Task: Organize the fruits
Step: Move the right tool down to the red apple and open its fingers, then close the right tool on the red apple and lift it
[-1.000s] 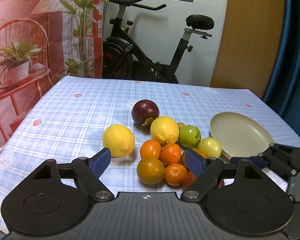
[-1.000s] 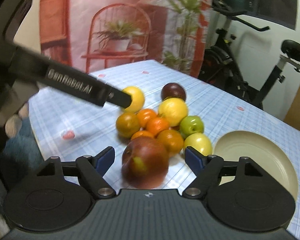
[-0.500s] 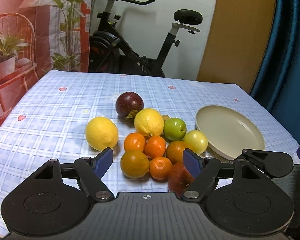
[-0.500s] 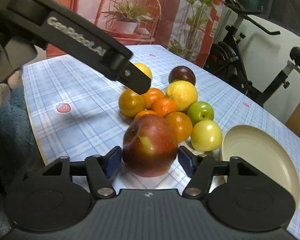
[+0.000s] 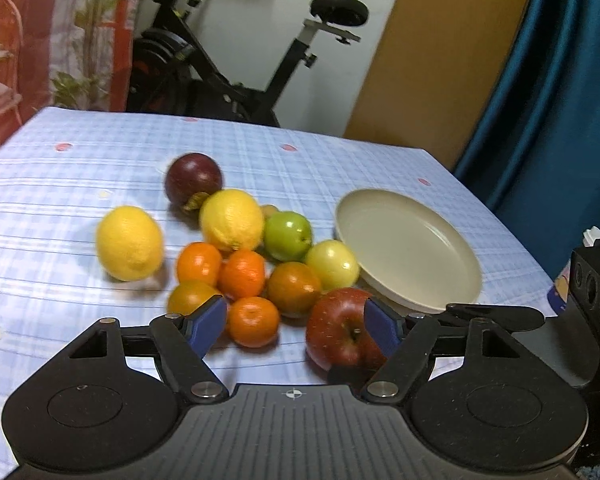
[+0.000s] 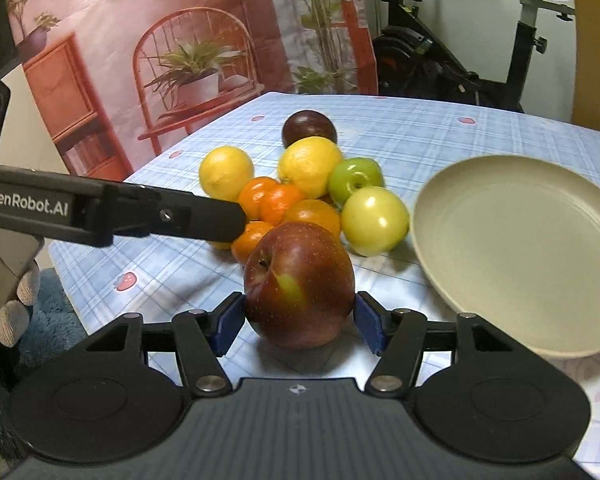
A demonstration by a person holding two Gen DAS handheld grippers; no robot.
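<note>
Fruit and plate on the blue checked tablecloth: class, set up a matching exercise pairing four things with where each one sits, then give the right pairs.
Things:
1. dark red apple
2. dark purple round fruit
3. round beige plate
4. bright green apple

Places:
A. far end of the fruit pile
B. between the right gripper pads
C. empty, right of the pile
D. between a yellow lemon and a pale yellow-green apple

Pairs: 1-B, 2-A, 3-C, 4-D
</note>
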